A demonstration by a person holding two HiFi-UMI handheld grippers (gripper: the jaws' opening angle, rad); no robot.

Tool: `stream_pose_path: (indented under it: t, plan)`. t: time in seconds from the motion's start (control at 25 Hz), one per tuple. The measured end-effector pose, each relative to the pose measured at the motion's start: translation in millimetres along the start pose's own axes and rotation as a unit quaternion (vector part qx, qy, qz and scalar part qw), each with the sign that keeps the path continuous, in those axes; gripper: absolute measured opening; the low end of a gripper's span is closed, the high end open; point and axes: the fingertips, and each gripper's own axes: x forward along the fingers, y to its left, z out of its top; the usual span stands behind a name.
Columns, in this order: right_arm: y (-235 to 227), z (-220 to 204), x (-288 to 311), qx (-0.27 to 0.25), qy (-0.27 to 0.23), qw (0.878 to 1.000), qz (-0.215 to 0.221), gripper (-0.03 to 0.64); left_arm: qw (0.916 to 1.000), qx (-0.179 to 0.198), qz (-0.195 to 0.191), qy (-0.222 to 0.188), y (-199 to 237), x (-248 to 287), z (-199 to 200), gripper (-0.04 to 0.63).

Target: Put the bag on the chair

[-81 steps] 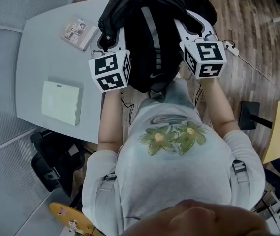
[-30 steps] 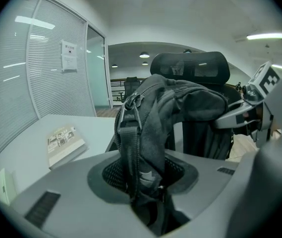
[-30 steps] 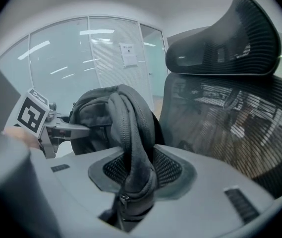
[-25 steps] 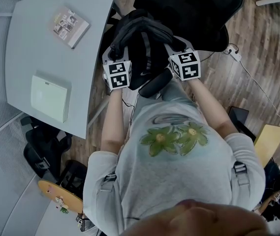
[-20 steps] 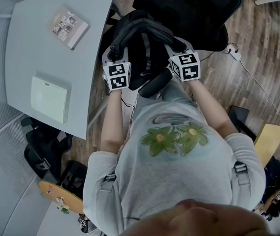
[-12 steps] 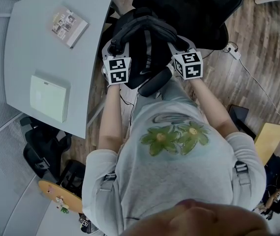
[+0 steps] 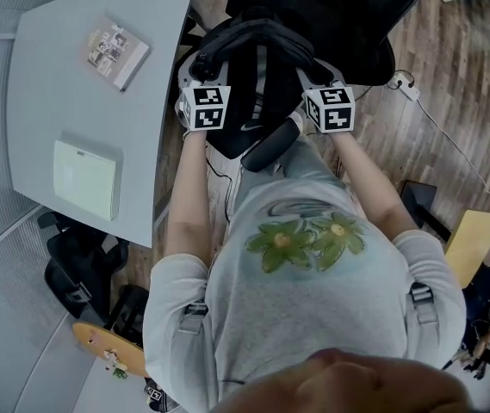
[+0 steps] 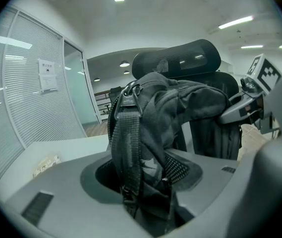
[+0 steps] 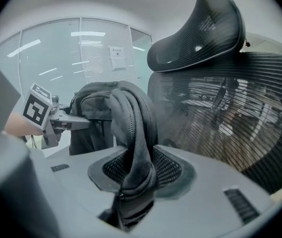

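The black backpack (image 7: pixel 257 84) hangs between my two grippers, in front of the black mesh office chair (image 7: pixel 331 15); whether it rests on the seat I cannot tell. My left gripper (image 7: pixel 197 65) has a webbing strap (image 8: pixel 128 148) lying between its jaws; the jaws are opening and a dark gap shows beside the strap. The chair's headrest (image 8: pixel 180 61) rises behind the bag (image 8: pixel 180 100). My right gripper (image 7: pixel 309 65) is shut on a padded fold of the bag (image 9: pixel 133 128), which is pinched between its jaws close to the chair's mesh back (image 9: pixel 230 118).
A grey table (image 7: pixel 46 110) to the left carries a booklet (image 7: pixel 118 44) and a white box (image 7: pixel 87 179). Black bags (image 7: pixel 81 265) and a skateboard (image 7: pixel 107 355) lie on the floor below it. A cable with a plug strip (image 7: pixel 400 83) runs across the wood floor at right.
Both grippers have carried the bag forward toward the chair. The left gripper's hold on the strap has loosened.
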Motion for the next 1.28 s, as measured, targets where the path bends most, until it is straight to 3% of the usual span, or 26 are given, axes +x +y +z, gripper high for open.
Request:
stream_pose_path:
  t: [0.36,0.84,1.28]
  plan:
    - [-11.0,8.8,13.4,0.011,0.0,1.0,-0.019,0.144,0.9999,0.015,-0.003,0.0,6.6,25.4,13.9,0.239]
    - [3.7,8.1,12.3,0.035,0.005,0.999,0.032,0.215,0.9995,-0.026,0.01,0.011,14.0,15.0,-0.4,0.315]
    - [26.8,-0.6,-3.3,-0.007,0.022,0.998,0.05,0.253,0.9985,-0.049,0.02,0.013,16.3,-24.0,-19.7,0.351]
